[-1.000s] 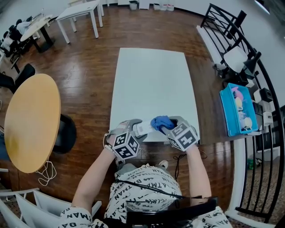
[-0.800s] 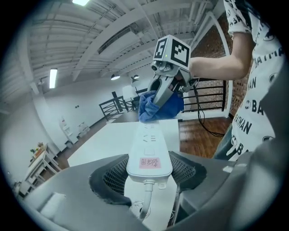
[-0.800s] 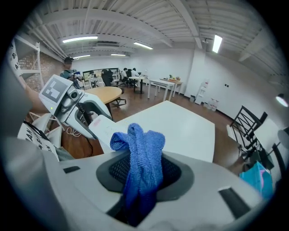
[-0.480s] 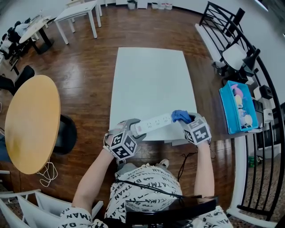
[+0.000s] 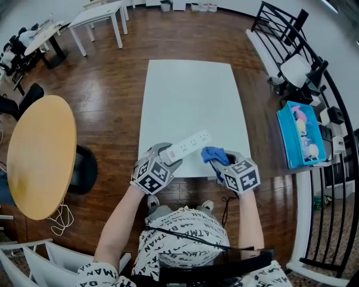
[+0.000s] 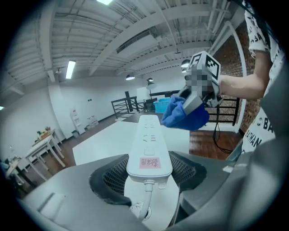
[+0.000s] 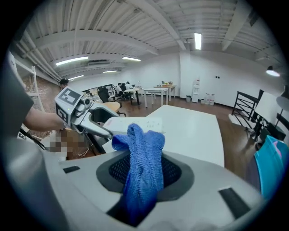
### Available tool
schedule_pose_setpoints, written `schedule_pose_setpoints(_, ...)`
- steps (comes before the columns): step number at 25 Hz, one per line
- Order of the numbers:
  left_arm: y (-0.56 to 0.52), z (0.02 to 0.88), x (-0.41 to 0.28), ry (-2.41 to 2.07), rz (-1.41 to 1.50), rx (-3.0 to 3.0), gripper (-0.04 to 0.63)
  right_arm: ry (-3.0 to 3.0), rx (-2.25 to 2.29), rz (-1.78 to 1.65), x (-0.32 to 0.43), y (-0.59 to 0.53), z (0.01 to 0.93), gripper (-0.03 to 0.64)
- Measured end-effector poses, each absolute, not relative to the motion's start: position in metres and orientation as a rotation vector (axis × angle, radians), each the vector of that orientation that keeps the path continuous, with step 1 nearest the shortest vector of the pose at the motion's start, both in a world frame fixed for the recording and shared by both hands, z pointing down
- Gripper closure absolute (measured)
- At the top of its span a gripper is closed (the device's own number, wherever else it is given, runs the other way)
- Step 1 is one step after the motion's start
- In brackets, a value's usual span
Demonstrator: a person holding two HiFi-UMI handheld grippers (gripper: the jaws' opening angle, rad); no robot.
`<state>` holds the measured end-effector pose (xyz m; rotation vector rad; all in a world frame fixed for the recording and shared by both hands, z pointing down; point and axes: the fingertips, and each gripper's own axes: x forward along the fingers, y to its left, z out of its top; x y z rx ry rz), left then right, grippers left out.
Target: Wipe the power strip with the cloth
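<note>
A white power strip (image 5: 189, 146) is held by its cable end in my left gripper (image 5: 168, 157), above the near edge of the white table (image 5: 190, 95). In the left gripper view the strip (image 6: 149, 144) sits between the pads of that gripper (image 6: 149, 170) and runs away from the camera. My right gripper (image 5: 220, 163) is shut on a blue cloth (image 5: 212, 154), just right of the strip's far half. In the right gripper view the cloth (image 7: 144, 153) bunches up out of the gripper (image 7: 145, 170), with the strip (image 7: 135, 124) behind it. I cannot tell if cloth and strip touch.
A blue bin (image 5: 297, 137) with small items stands to the right, next to a black railing (image 5: 331, 112). A round wooden table (image 5: 39, 151) is at the left, with white desks (image 5: 101, 17) further back. The strip's cable (image 6: 145, 198) drops below the left gripper.
The right gripper with the cloth ran from the strip's near end out to its far end, then came back left. The strip's free end has swung away from me and now points up-right.
</note>
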<state>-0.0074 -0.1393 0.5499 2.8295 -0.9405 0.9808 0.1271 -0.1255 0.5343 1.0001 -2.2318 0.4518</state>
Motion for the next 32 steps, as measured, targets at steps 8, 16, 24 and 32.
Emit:
schedule_pose_setpoints(8, -0.141, 0.552, 0.001, -0.978, 0.986, 2.818, 0.316, -2.312, 0.829, 0.513, 0.058, -0.105, 0.552, 0.482)
schedule_pose_setpoints(16, -0.134, 0.549, -0.002, -0.959, 0.996, 2.849, 0.316, -2.339, 0.814, 0.546, 0.048, -0.109, 0.552, 0.482)
schedule_pose_setpoints(24, -0.127, 0.543, -0.006, -0.946, 0.98, 2.876, 0.316, -2.288, 0.933, 0.538, 0.096, -0.131, 0.546, 0.482)
schedule_pose_setpoints(32, -0.117, 0.535, -0.011, -0.891, 0.992, 2.939, 0.316, -2.207, 1.047, 0.493, 0.146, -0.153, 0.537, 0.482)
